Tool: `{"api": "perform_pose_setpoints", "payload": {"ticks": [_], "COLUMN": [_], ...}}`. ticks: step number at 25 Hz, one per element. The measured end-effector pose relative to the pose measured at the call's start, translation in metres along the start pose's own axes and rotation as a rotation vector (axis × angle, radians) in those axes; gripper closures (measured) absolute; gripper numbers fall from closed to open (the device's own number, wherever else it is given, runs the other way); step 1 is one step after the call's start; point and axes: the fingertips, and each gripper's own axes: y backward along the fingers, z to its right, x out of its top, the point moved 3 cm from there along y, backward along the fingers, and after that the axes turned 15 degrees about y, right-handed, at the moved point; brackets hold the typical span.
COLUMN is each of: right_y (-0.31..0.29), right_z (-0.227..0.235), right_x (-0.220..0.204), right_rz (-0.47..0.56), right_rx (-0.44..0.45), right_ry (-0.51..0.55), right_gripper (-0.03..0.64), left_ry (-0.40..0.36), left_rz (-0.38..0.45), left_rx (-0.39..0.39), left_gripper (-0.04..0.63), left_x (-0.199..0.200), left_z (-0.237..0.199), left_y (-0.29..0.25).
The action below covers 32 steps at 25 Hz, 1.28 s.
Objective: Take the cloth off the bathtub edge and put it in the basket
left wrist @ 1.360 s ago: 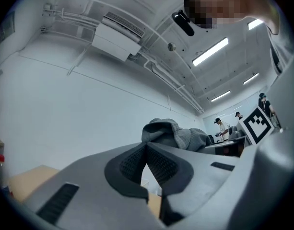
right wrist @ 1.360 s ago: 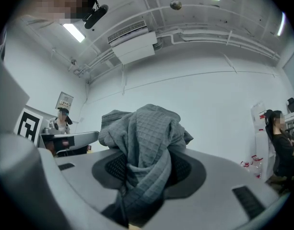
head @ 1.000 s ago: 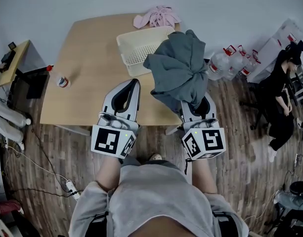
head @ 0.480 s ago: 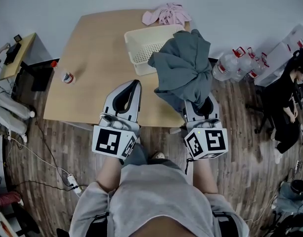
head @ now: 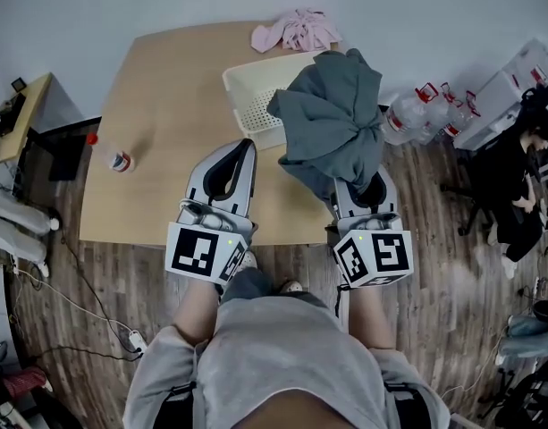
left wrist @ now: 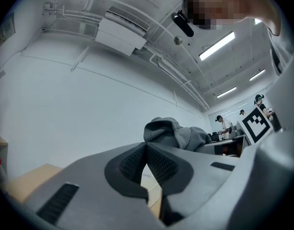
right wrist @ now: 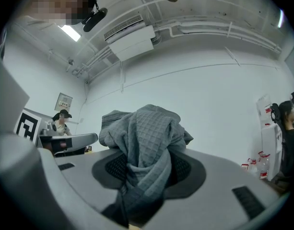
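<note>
Right tool (right wrist: pixel 147 171) grasps bunched, waffle-weave grey cloth (head: pixel 332 119); left tool (head: pixel 245 147) clenched, empty. Perforated cream basket (head: pixel 256 96) on wooden counter (head: pixel 166 132); plank floor (head: pixel 104 275).

grey waffle cloth (head: pixel 332 123), bunched, overlapping cream basket (head: pixel 247 83)

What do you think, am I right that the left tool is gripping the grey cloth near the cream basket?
Not quite: it is the right tool that grips the grey cloth near the cream basket, as the right gripper view shows; the left tool is shut and empty.
</note>
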Motion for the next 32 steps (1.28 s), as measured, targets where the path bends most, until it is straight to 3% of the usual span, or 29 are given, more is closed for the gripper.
{"api": "perform_pose_setpoints", "payload": {"ticks": [21,27,32], "right_y": [-0.089,-0.099,-0.112], "right_z": [-0.016,-0.006,0.013], "right_x": [-0.002,-0.003,-0.004], "right_rz": [-0.003,-0.016,-0.011], "right_rx": [-0.166,-0.168,-0.129], "right_ry": [0.011,0.031,0.047], "right_gripper": [0.428,0.428,0.428], "left_ry": [0.017,0.033,0.024], "left_rz": [-0.034,-0.041,-0.042], "left_rx": [-0.155,-0.154,-0.106], "left_gripper": [0.598,0.598,0.598], "left_x": [0.008,0.001,-0.006], "left_z": [-0.094,-0.101,-0.102], "left_y": [-0.063,-0.075,-0.084]}}
